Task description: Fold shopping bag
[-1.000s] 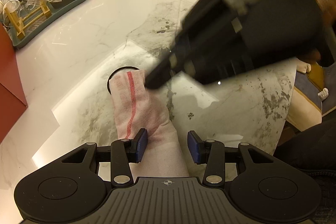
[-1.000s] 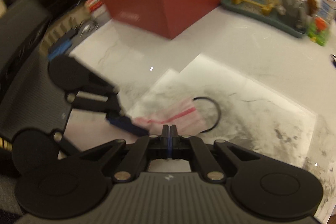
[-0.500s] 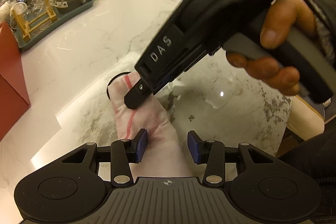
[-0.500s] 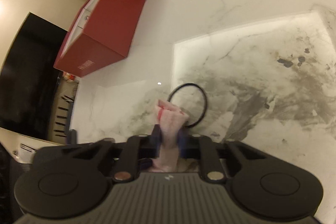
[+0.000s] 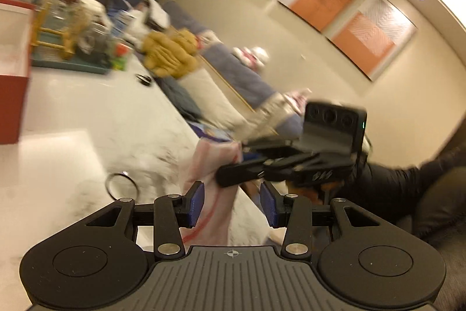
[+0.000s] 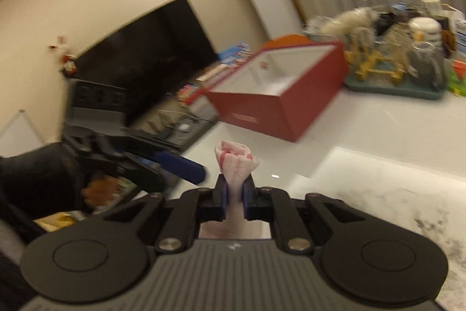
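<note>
The shopping bag (image 6: pixel 236 162) is a pink-and-white bundle with red stripes, rolled into a narrow strip. My right gripper (image 6: pixel 235 188) is closing on it, pads pressing its sides, and the bundle's end sticks out past the fingertips. In the left wrist view the bag (image 5: pixel 209 165) hangs up off the marble table (image 5: pixel 72 147), pinched by the right gripper (image 5: pixel 230 177). The bag's lower part passes between the blue pads of my left gripper (image 5: pixel 231 204), which stands open around it without clamping. That left gripper (image 6: pixel 192 171) shows blurred at the left of the right wrist view.
A black elastic ring (image 5: pixel 121 185) lies on the table beside the bag. An open red box (image 6: pixel 279 95) and a green tray of glassware (image 6: pixel 393 83) stand further back. Beyond the table edge are a sofa with plush toys (image 5: pixel 171 51) and a dark TV (image 6: pixel 145 48).
Both grippers rose and tilted upward, so the views swung from the tabletop to the room. The right gripper took the bag's end and lifted it; the ring stayed on the table.
</note>
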Tool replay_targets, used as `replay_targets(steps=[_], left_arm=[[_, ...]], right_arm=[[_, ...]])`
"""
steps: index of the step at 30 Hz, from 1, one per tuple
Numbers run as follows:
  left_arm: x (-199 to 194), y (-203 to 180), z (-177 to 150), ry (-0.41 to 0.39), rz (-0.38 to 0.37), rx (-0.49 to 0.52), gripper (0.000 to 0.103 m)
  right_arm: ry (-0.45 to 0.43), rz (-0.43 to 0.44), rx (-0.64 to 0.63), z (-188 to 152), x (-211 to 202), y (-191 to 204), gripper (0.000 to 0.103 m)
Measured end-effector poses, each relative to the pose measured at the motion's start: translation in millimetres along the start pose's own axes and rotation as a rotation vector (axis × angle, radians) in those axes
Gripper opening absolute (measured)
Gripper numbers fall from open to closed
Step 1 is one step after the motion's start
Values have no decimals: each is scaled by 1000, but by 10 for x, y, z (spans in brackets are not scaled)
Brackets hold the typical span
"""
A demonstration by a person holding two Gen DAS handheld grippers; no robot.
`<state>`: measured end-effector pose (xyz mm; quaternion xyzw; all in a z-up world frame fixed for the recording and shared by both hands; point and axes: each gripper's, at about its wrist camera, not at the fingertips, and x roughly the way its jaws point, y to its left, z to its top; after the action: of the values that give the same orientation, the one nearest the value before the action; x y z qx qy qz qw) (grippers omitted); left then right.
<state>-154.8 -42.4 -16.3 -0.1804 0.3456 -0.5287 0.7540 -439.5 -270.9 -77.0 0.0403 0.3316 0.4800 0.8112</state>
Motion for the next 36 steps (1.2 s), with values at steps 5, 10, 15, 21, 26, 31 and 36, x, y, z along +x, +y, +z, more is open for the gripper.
replay_targets(steps=[5,10,15,21,26,31,36], left_arm=[[-63,-101,0,-14,-42,24,48],[-133,-170,22,-36,-56,8,49],[18,-190,-10,-15,-143,-16,57],[146,-183,-47,65,-191,-58,57],[-45,-49,-161,18,-165,-190,57],[-30,-126,-209,28,-123,-175,56],[-8,-161,-195,15,-113,-170,39]], right_arm=[[-35,91,67,41,-212,-45,9],[-71,139,128,31,-411,-94,9],[-73,312,160,63,-384,-23,9],[-80,353,181,81,-325,-35,9],[-91,354,206,70,-375,-131,9],[-57,359,215,29,-323,-120,9],[-50,368,218,27,-275,-85,9]])
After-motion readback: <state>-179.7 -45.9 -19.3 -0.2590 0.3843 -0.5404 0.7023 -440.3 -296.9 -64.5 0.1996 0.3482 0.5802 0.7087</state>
